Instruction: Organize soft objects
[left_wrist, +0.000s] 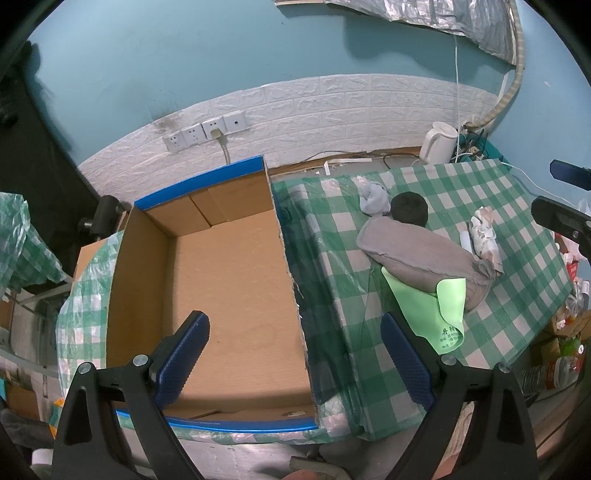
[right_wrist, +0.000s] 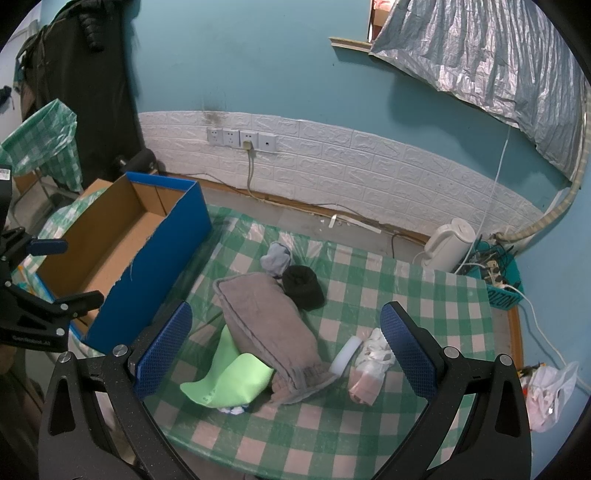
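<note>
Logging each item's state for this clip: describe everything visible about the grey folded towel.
The grey folded towel is a thick, plush-looking bundle with a stitched hem, lying on the checked tablecloth right of the cardboard box. It rests partly on the green cloth; the black soft item touches its far end, and a white roll lies beside it. Neither gripper touches it.

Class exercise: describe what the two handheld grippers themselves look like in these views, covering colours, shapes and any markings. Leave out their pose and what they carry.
Both look alike. The left gripper and right gripper each have two black, angular, triangular-braced arms with silver round bolts. The fingers carry dark blue pads with a fine dotted grip texture. In the right wrist view the left gripper's black body bears small white lettering, too small to read. No cables or sleeves show.
</note>
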